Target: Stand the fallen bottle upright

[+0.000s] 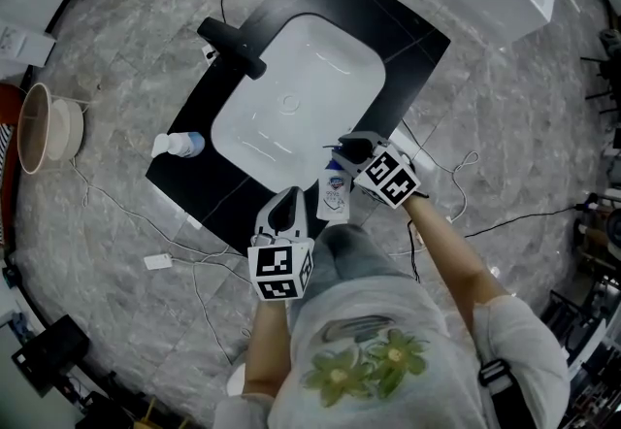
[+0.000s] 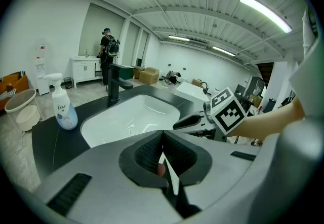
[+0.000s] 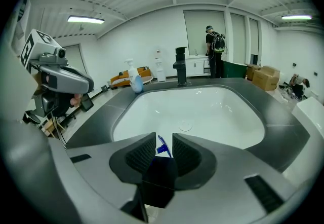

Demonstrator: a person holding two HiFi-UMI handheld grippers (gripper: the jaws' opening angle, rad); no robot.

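The right gripper [image 1: 351,148] pinches the dark blue cap of the white plastic bottle with a blue label [image 1: 334,194]. In the right gripper view the cap [image 3: 161,167] fills the narrow gap between the two jaws, and its blue nozzle points to the far side. The bottle is at the near edge of the black stone counter [image 1: 408,39], just beside the near right corner of the white oval sink [image 1: 291,78]. It seems to hang nearly upright from its top, but I cannot tell if its base touches the counter. The left gripper [image 1: 288,204] waits just to the near left of the bottle. Its jaws are pressed together at the tips and hold nothing. A black faucet [image 1: 233,44] stands at the far left of the sink, and a pale blue spray bottle [image 1: 177,144] stands upright at the left end of the counter, well apart from the work. In my judgement the step in hand is the last one: to settle the bottle on its base. The next move calls for lowering it straight until the base sits flat, then spreading the jaws slowly, because the narrow bottle can tip near the edge.
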